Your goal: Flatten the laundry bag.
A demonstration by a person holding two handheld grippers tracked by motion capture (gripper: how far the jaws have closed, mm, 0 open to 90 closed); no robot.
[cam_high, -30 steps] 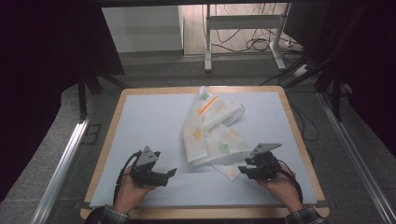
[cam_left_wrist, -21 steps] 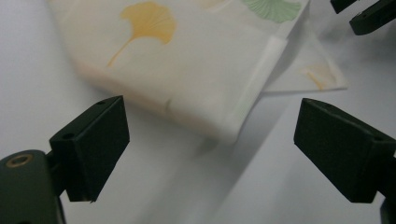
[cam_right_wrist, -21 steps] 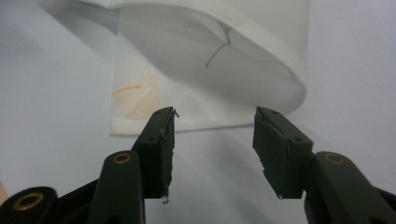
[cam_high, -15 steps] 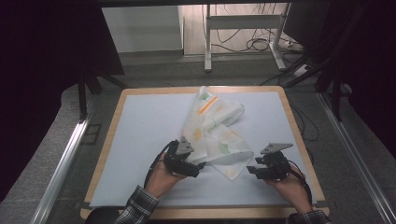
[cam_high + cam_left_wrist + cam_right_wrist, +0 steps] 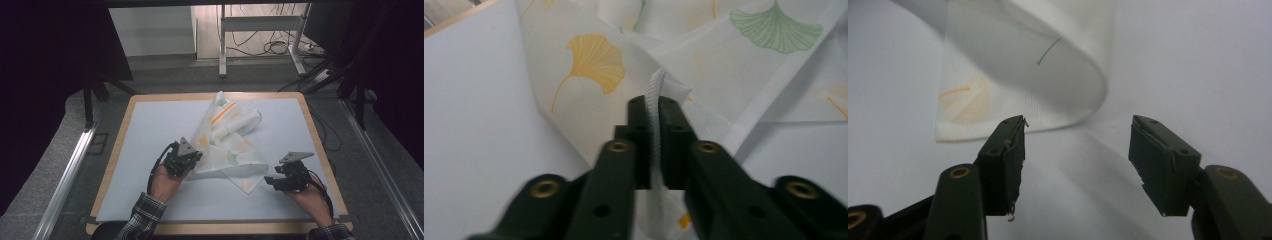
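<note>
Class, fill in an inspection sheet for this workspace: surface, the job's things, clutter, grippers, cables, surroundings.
Surface: pale blue mat on a wood-edged table.
Job's things: crumpled white cloth with leaf prints, one corner curled up near the right gripper.
Clutter: nothing seen.
Grippers: left gripper shut on a fold of the cloth; right gripper open, its jaws just widened, nothing between them.
Cables: black cable trailing from the left gripper; floor cables beyond the table.
Surroundings: metal frame legs, dark sides.

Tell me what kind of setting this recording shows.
Probably a lab or recording bench: a wood-rimmed table with a pale mat, dark curtains at the sides, and loose cables on the floor behind.
</note>
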